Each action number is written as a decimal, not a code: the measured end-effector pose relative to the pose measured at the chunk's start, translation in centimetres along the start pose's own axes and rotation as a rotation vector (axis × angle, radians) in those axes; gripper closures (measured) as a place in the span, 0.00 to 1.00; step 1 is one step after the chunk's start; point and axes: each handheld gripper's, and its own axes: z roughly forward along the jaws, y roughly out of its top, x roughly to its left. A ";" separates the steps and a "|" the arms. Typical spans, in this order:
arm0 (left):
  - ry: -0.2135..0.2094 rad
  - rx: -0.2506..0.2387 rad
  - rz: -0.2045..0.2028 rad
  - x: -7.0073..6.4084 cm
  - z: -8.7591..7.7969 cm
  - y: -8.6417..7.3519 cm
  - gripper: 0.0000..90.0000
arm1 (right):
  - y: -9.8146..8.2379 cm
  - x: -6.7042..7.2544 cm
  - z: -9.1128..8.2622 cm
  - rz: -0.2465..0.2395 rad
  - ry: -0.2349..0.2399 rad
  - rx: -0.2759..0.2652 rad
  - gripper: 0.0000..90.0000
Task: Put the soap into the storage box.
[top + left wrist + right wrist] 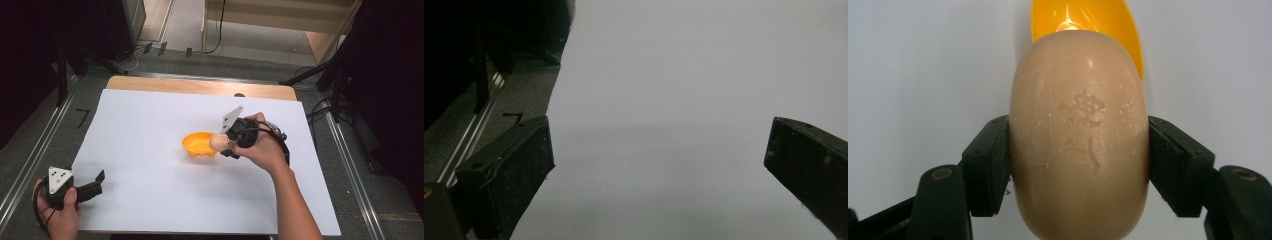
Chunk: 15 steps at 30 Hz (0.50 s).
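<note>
High view: right hand-held gripper (pixel 223 144) clamped on soap bar (pixel 218 142), just beside the yellow dish (pixel 199 145); left hand-held gripper (pixel 98 181) idle, jaws wide over the tabletop (pixel 150 130).
Right gripper view: soap bar (pixel 1079 135) squeezed between both pads, yellow dish (pixel 1087 20) straight ahead. Best lowered level, centred over the hollow, released late.

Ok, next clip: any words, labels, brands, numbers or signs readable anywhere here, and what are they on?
Soap bar, held between the right gripper jaws: a stamped mark of two embossed characters, too shallow and worn to read.
Orange dish: no text visible.
White sheet on the table: blank.
Floor left of the table: a small black tape corner mark, a sign, not lettering.
Left gripper: no label visible.
</note>
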 end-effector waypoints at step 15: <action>-0.008 -0.002 -0.004 0.1 0.0 0.0 0.00 | 3.5 -1.2 2.5 -0.106 0.049 0.070 0.37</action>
